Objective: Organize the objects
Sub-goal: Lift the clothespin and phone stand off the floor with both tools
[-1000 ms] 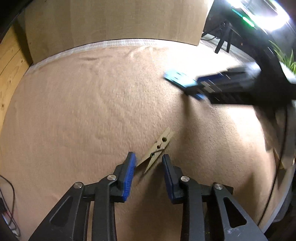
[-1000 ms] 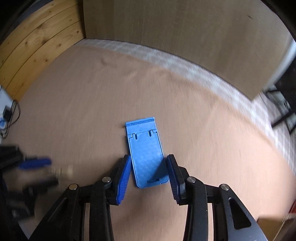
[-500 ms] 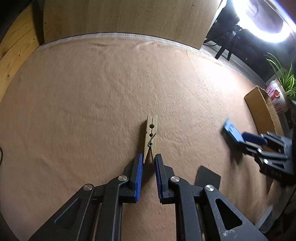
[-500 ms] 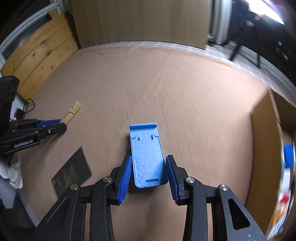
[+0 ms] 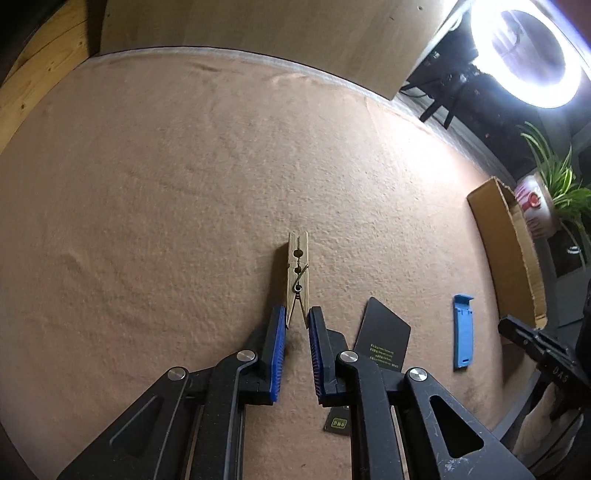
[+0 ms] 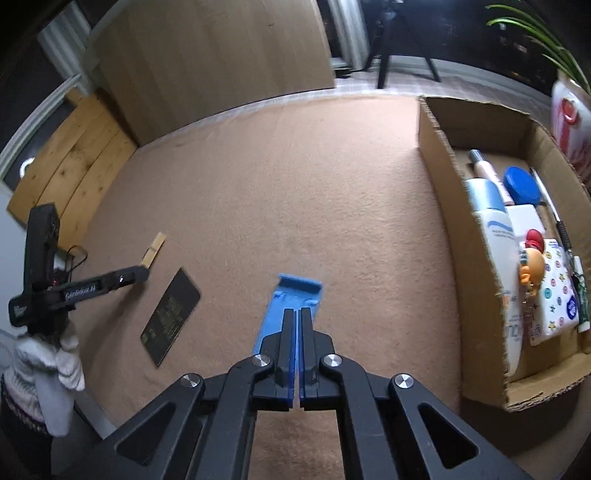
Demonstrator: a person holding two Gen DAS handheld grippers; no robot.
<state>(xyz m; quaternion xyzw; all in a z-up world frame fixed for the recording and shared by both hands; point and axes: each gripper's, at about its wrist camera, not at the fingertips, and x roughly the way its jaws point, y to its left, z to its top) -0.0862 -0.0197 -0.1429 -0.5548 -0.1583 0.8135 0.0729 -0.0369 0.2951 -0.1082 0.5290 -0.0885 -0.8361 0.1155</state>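
A wooden clothespin [image 5: 297,266] lies on the tan cloth; it also shows in the right wrist view [image 6: 153,250]. My left gripper [image 5: 296,322] is closed on the clothespin's near legs. A blue phone stand [image 6: 290,303] lies flat on the cloth, seen too in the left wrist view [image 5: 463,330]. My right gripper [image 6: 297,314] is shut and empty, its fingers together above the stand. A black card [image 6: 171,316] lies between the two objects, also in the left wrist view [image 5: 384,338].
An open cardboard box [image 6: 436,177] stands at the right with bottles, a blue lid, a pen and a toy figure inside. A wooden board [image 5: 258,33] backs the table. A ring light [image 5: 532,55] and a potted plant [image 5: 554,184] are beyond the right edge.
My right gripper let go of the blue stand, which now lies on the cloth, and its fingers closed together. My left gripper stays on the clothespin.
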